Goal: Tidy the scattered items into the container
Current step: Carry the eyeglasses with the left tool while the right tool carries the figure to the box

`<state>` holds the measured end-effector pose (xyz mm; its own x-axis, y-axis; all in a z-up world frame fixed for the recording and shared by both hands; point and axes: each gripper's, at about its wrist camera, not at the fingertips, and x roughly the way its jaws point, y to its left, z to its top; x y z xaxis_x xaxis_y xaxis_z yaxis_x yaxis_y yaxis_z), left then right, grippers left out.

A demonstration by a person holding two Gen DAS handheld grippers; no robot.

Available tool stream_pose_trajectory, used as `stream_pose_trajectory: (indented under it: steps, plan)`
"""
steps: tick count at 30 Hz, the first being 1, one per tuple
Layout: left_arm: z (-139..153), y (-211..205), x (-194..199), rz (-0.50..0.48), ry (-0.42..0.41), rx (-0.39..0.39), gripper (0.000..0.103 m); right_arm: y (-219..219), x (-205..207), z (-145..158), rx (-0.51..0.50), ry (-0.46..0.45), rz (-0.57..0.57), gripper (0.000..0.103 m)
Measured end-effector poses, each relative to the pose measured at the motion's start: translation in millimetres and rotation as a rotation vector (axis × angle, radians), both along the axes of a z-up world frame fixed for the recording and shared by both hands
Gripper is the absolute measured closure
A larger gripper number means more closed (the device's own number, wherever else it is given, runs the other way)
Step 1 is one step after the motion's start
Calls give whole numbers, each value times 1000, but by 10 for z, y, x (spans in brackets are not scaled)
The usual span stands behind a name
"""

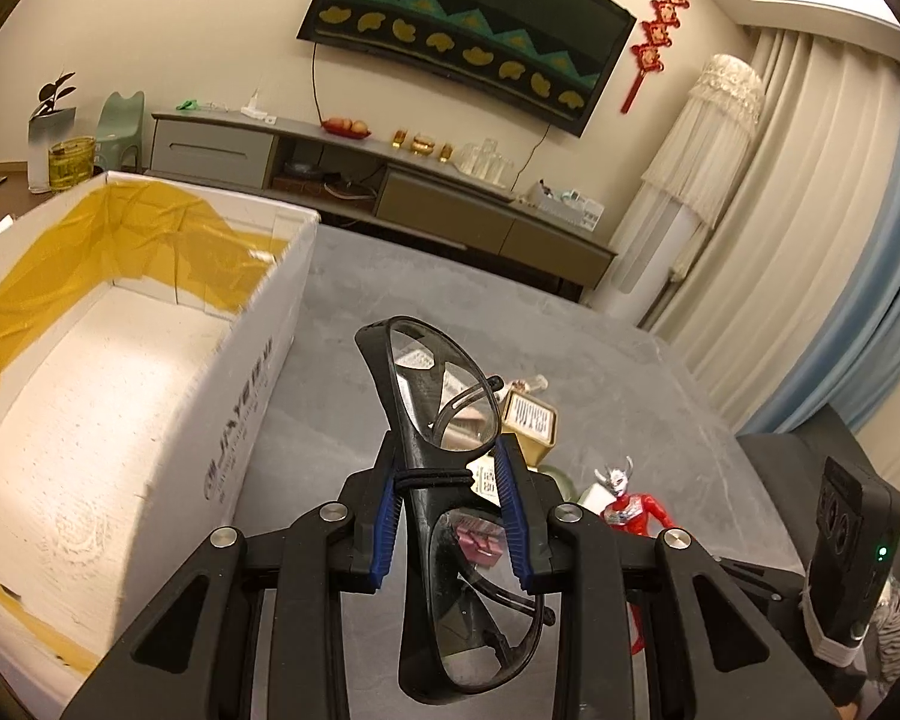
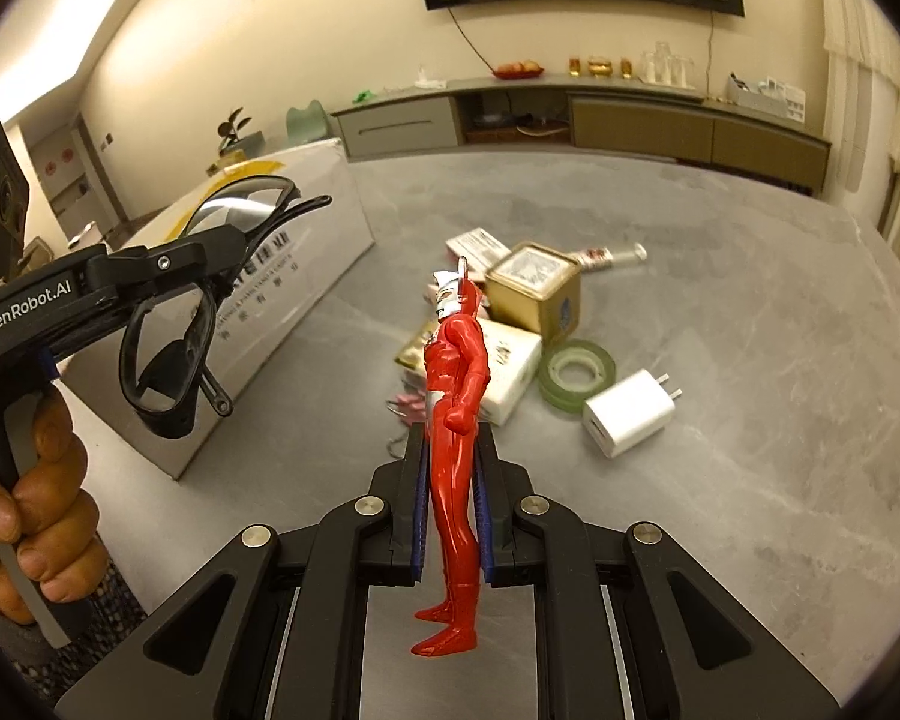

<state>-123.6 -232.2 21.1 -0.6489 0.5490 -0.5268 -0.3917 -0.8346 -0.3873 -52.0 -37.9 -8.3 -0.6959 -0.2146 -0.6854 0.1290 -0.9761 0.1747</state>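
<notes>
Two items are already lifted off the table (image 2: 720, 312), one per gripper. Left gripper (image 1: 455, 504): fingers (image 1: 388, 516) closed on one pair of black-framed safety glasses (image 1: 432, 396), clamped across the bridge with a lens on either side of the grip, held in the air just right of the container's near wall. The glasses are judged light and fairly stiff, with smooth clear lenses that would scratch or slip; the bridge is the sound place to hold, and the folded temple arms may swing. Right gripper (image 2: 449, 516): fingers (image 2: 415, 516) closed on one red and silver toy figure (image 2: 453, 396), gripped at the legs, standing upright between the pads, head away from the camera. It looks like hollow hard plastic, light, rigid and glossy, so it could pivot in a narrow grip; the torso or thighs offer the broadest faces.

Container: one white cardboard box (image 1: 150, 360), open on top, patched with yellow tape, at the left of the table; its interior appears empty as far as it shows.

Remaining on the table, in a loose cluster toward the far middle: one gold tin (image 2: 534, 294), one roll of clear tape (image 2: 577, 375), one white plug adapter (image 2: 627, 414), one white packet (image 2: 510, 369), one small bottle (image 2: 609, 255), one flat white carton (image 2: 477, 246), plus a pink item and a gold sachet, partly hidden
</notes>
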Motion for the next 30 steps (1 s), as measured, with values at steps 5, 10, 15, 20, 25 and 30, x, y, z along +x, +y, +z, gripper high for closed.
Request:
stream_pose_trajectory:
  steps: [5,10,15,20,25,30]
  plan:
    - [122,-115,40,17,30,1,72,-111,21,86,3,26,1,89]
    - [182,-252,43,39,44,6,72,-201,23,149,8,38,-8,89]
    - [252,-392,48,56,55,23,72,-287,32,257,6,54,-10,89]
    - [339,-516,55,67,69,49,72,-420,32,373,8,73,6,89]
    - [417,-684,56,80,75,91,72,-575,44,462,-1,80,23,89]
    - [483,-857,36,97,77,133,72,-722,26,576,-2,91,41,89]
